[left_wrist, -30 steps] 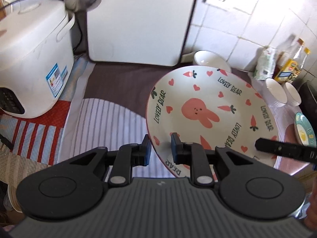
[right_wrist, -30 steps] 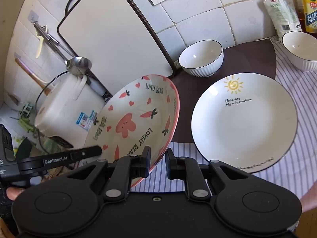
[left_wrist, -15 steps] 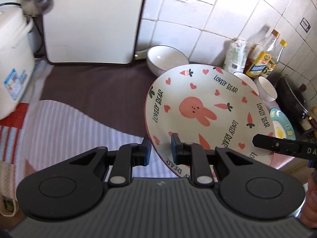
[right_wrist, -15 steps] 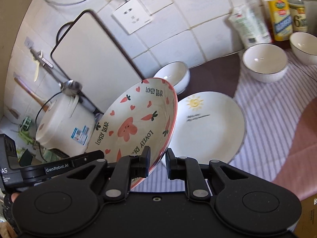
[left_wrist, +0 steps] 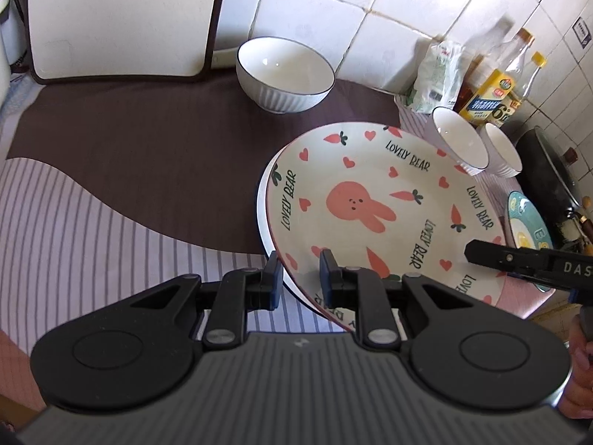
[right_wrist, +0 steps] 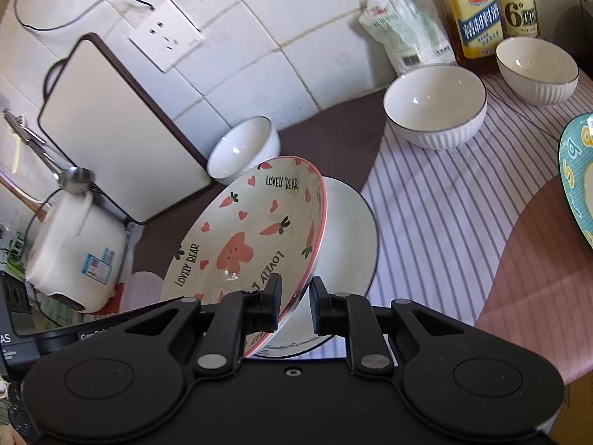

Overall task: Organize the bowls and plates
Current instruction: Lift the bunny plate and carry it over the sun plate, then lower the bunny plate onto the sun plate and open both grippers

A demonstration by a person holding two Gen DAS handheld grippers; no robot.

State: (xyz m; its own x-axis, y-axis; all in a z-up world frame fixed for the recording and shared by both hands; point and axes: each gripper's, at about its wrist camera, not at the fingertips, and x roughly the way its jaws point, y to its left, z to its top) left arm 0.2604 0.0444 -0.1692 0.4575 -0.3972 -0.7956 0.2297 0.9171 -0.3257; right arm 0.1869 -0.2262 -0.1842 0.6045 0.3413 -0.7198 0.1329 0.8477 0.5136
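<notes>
Two grippers, left (left_wrist: 299, 272) and right (right_wrist: 294, 302), each clench the rim of the pink-rimmed rabbit-print ceramic plate (left_wrist: 370, 200); it tilts over a plain white round plate (right_wrist: 350, 237).

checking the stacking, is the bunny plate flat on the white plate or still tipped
Tipped. The bunny plate slants above the white plate, one edge raised, its rim pinched by both the left gripper and right gripper.

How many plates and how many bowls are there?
Plates: 3 - bunny plate, white plate, teal plate.
Bowls: 3 - one by the cutting board, two by the bottles.
Total: 6
</notes>
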